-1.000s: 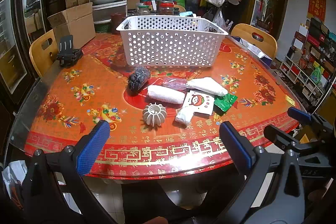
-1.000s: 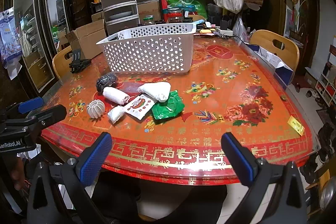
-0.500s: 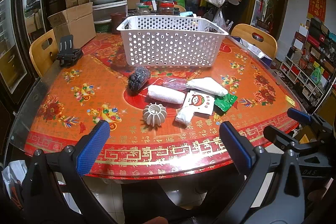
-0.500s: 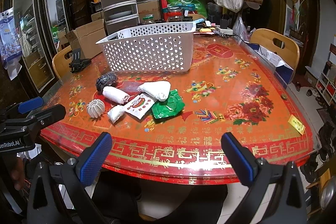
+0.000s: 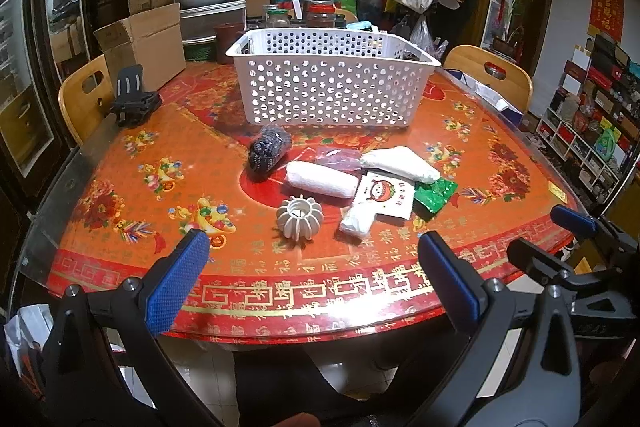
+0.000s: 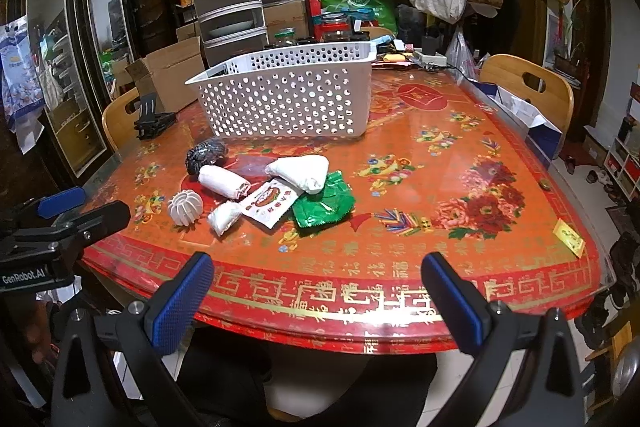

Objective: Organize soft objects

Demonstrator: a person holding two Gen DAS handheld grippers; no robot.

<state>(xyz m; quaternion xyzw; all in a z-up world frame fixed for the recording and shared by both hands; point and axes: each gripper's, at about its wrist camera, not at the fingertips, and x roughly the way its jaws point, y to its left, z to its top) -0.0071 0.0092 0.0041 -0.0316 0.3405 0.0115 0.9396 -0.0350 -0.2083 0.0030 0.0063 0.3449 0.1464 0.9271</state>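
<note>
A white perforated basket stands at the back of the red table. In front of it lies a cluster of soft items: a dark bundle, a white roll, a white pouch, a printed white packet, a small white roll, a green packet and a ribbed white ball. My left gripper and right gripper are both open and empty, at the table's near edge.
A black clip stand sits at the table's left edge. Wooden chairs flank the table. A cardboard box, jars and hanging bags crowd the back. A yellow tag lies near the right edge.
</note>
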